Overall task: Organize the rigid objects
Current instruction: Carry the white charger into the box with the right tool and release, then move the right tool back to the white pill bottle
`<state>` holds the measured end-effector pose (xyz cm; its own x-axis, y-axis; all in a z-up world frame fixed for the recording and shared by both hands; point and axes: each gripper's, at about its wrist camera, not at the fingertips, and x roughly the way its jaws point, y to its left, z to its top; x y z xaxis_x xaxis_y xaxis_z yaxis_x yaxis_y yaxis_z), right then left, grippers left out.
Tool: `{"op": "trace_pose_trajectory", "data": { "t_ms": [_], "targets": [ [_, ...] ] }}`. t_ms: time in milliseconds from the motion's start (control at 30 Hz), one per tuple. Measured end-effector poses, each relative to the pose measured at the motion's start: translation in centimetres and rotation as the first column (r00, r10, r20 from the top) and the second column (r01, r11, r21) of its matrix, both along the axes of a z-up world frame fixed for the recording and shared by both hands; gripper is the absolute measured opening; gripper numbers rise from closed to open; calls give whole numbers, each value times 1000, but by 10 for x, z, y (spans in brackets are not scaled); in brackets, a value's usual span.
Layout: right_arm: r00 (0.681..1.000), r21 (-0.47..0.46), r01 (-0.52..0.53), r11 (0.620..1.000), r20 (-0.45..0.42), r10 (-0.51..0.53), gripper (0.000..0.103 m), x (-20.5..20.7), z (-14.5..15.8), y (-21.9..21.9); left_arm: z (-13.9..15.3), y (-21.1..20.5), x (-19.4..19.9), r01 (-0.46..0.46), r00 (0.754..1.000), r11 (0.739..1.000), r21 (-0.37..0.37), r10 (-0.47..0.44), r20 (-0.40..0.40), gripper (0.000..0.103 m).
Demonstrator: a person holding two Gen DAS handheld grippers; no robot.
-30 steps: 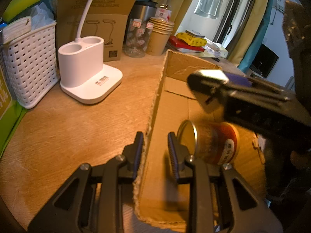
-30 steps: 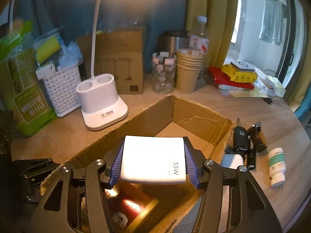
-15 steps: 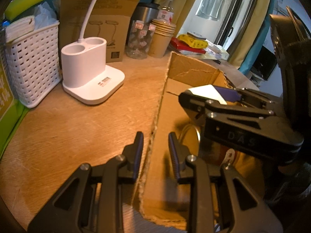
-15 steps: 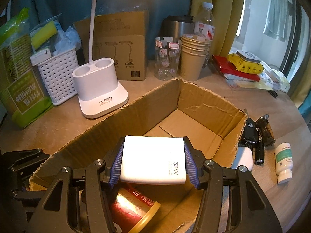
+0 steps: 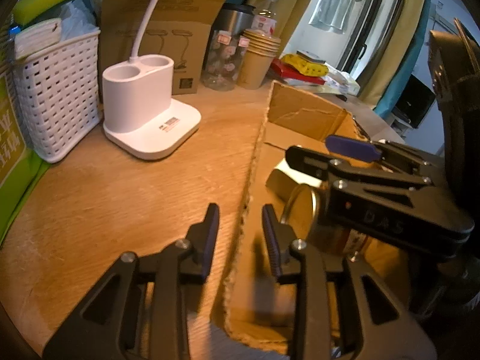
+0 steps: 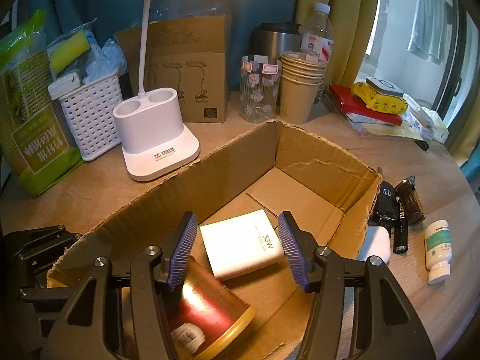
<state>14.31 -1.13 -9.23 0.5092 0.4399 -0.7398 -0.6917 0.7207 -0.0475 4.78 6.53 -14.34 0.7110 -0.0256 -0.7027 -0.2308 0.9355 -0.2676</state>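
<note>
The white charger block (image 6: pixel 241 243) is out of the right hand-held gripper (image 6: pixel 238 247) that clamped it a moment ago, and now lies flat on the cardboard box (image 6: pixel 315 156) floor.

Left wrist view: the left hand-held gripper (image 5: pixel 240 234) straddles the box's ragged near wall, jaws opening, pads not pressing the cardboard, nothing gripped. The right tool looms over the gold-rimmed tin (image 5: pixel 300 207) inside the box. Smooth wooden table (image 5: pixel 120 195), white lamp base (image 5: pixel 147 114) beyond.

Right wrist view: ribbed blue pads stand apart, the charger below and between them, untouched. It's a smooth, rounded slab beside the glossy red tin (image 6: pixel 207 309) lying on its side. Outside the box wait a car key (image 6: pixel 387 204), a white case (image 6: pixel 375 241) and a pill bottle (image 6: pixel 438 250).

Best now, I'd say: lift straight up clear of the corrugated wall, then go for the hard items at right.
</note>
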Motion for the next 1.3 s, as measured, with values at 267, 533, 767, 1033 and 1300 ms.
{"op": "trace_pose_trajectory", "data": {
  "t_ms": [267,533,767,1033,1300],
  "targets": [
    [1000,18,3,1000,8,-3,60,-1,2,-2,-1,1,1,-11,1000,1000,0,11,-4,32],
    [999,61,7,998,32,-9,60,-7,14,-9,2,2,-2,-22,999,1000,-4,22,24,13],
    [998,109,34,993,49,-40,61,-8,29,-30,3,0,-2,-9,999,1000,-6,9,35,9],
    [990,168,129,977,31,-136,61,5,36,-72,3,0,-4,-1,999,1000,-7,1,35,9],
    [969,200,234,951,31,-245,61,19,41,-114,2,0,-2,2,1000,1000,-11,-2,30,9]
  ]
}}
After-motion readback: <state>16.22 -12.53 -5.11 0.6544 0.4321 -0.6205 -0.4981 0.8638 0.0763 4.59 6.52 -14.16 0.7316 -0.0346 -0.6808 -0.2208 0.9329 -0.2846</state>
